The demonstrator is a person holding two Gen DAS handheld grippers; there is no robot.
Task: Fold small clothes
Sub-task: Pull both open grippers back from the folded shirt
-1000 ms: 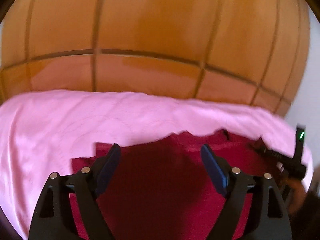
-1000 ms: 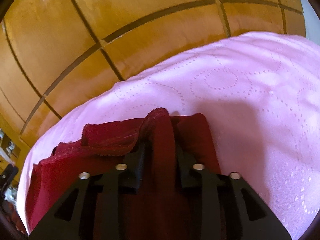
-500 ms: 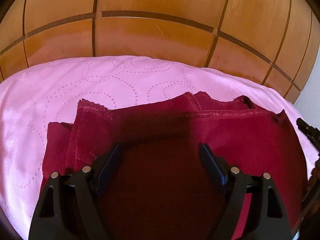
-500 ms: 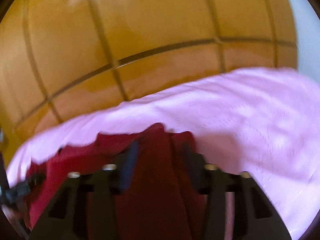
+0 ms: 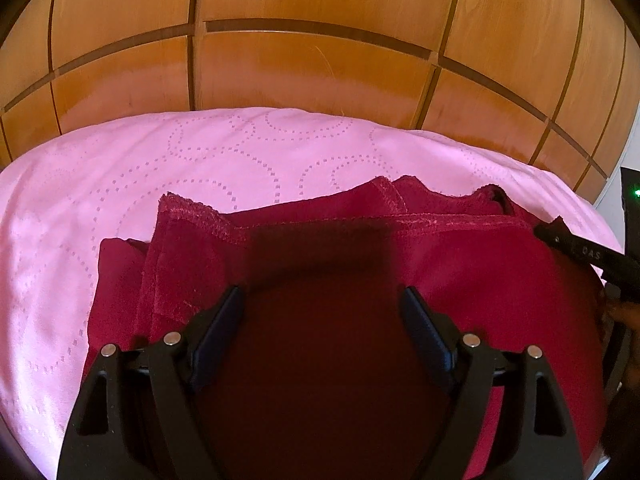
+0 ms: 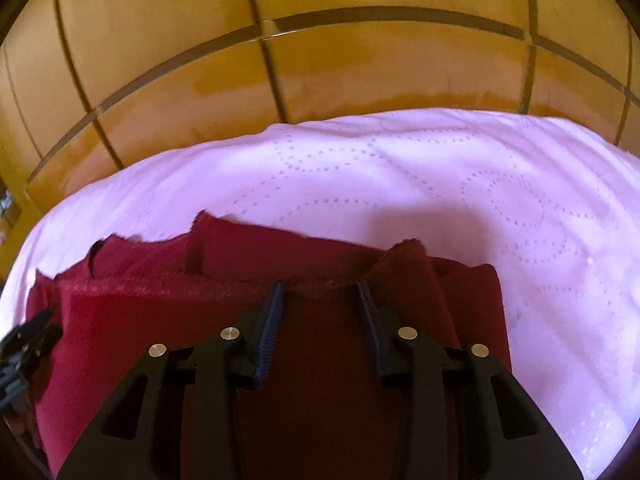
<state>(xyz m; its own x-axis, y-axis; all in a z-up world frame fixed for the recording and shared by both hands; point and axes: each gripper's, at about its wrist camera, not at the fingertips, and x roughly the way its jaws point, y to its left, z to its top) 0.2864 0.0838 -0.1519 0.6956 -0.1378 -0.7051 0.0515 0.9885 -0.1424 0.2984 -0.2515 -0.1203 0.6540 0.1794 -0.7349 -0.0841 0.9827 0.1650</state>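
- The pink bedspread (image 5: 120,184) takes up most of both views, and your dark red garment (image 5: 460,264) is lying on it, near edge toward you, hemmed edges doubled over along the far side. Looks to me like one fold is laid down and you're between grabs.
- Next move, I reckon: pick a side edge and bring it across, but the layers look soft and floppy, so you'd want all of them pinched at once.
- Your left gripper (image 5: 322,320) hangs over the middle of the cloth, jaws wide apart, nothing in them.
- Your right gripper (image 6: 318,300) has its jaws just closing in, with a gap left and hem at the tips. Can't tell if cloth is actually pinched.
- What kind of garment it is, no idea. The near part is hidden under the grippers, and the right view is a bit blurry.
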